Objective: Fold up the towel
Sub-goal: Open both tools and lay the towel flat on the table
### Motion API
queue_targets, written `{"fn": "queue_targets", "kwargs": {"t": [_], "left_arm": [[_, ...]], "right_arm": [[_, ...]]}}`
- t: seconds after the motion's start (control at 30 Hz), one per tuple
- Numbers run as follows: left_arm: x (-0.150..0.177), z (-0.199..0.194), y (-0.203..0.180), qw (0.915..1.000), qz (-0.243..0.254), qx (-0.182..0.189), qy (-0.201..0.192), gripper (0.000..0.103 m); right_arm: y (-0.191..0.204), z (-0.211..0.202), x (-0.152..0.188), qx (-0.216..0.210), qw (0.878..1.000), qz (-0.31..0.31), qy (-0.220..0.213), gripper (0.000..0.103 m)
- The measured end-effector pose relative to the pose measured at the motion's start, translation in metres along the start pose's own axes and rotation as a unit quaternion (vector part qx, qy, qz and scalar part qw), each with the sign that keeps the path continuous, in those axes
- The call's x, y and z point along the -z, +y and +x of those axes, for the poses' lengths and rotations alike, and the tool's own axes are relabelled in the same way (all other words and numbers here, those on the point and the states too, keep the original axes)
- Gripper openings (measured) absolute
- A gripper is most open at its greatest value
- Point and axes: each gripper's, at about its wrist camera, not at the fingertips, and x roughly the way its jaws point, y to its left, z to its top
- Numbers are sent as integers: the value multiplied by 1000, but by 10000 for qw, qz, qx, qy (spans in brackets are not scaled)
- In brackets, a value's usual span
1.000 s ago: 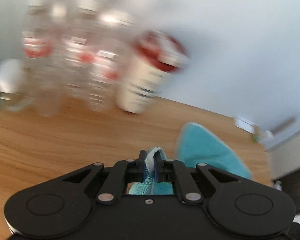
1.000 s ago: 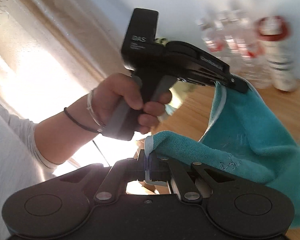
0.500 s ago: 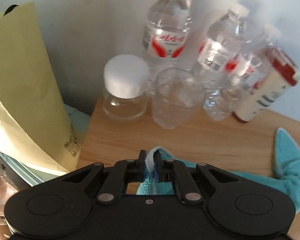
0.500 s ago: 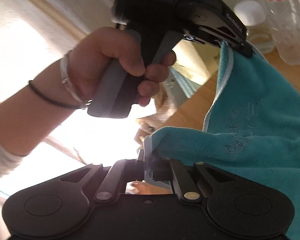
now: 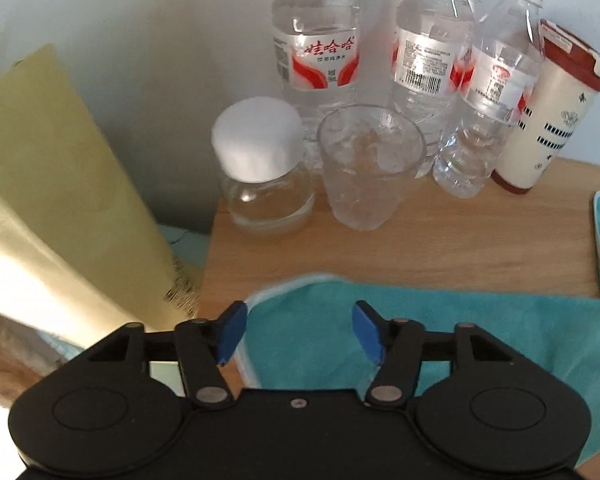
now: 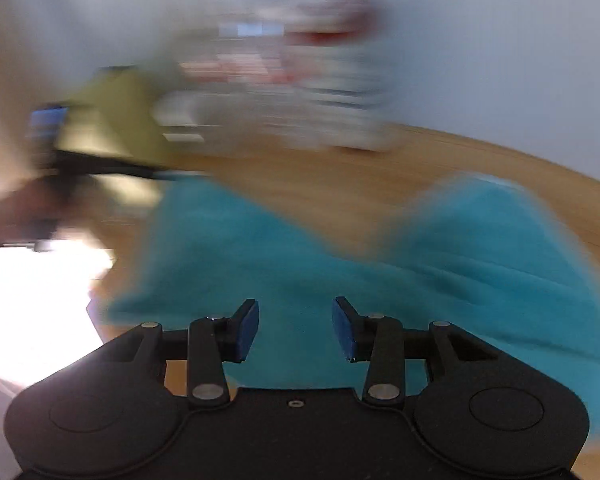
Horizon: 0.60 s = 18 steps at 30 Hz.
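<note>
A teal towel (image 5: pixel 440 320) with a pale hem lies on the wooden table (image 5: pixel 440 236), one rounded corner just ahead of my left gripper (image 5: pixel 298 330). That gripper stands open above the corner, its blue pads (image 5: pixel 231 330) apart and holding nothing. In the right wrist view the picture is smeared by motion; the same teal towel (image 6: pixel 300 264) spreads across the table (image 6: pixel 340 188) under my right gripper (image 6: pixel 294 328), which is open with nothing between its blue pads (image 6: pixel 344 328). The other gripper shows as a dark blur (image 6: pixel 52 160) at the left.
At the table's back stand three water bottles (image 5: pixel 316 52), a clear glass (image 5: pixel 370 168), a white-capped jar (image 5: pixel 260 168) and a red-lidded tub (image 5: pixel 548 120). A yellow-green paper bag (image 5: pixel 56 184) leans off the table's left edge. A wall rises behind.
Both grippers were shut on towel corners held up in the air; now both are open and the towel lies on the table. The right wrist view is swinging fast.
</note>
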Motion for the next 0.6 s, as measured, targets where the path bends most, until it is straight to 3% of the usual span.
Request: {"fn": "queue_targets", "kwargs": {"t": [0.1,0.13,0.2,0.4,0.6], "left_arm": [[20,-17,-9,9997,-112,64,226,76],[29,-24,-14,9996,-132,9,253,82],[49,-36,-23,9990,-197,-21,408,85],[101,-49,-37,9909,-611,-39,1198,85],[125,-52,-39,9847,-878,-312,1469,85]], "right_arm": [[-67,-8,18,968,9944,405,146,45],[-85,-9,24,1129,9921,505,193,45],[-103,-7,28,1326,9891,600,217,45],[-118,20,25,1534,9860,609,241,45],[-131,26,24,1599,9855,457,346,43]]}}
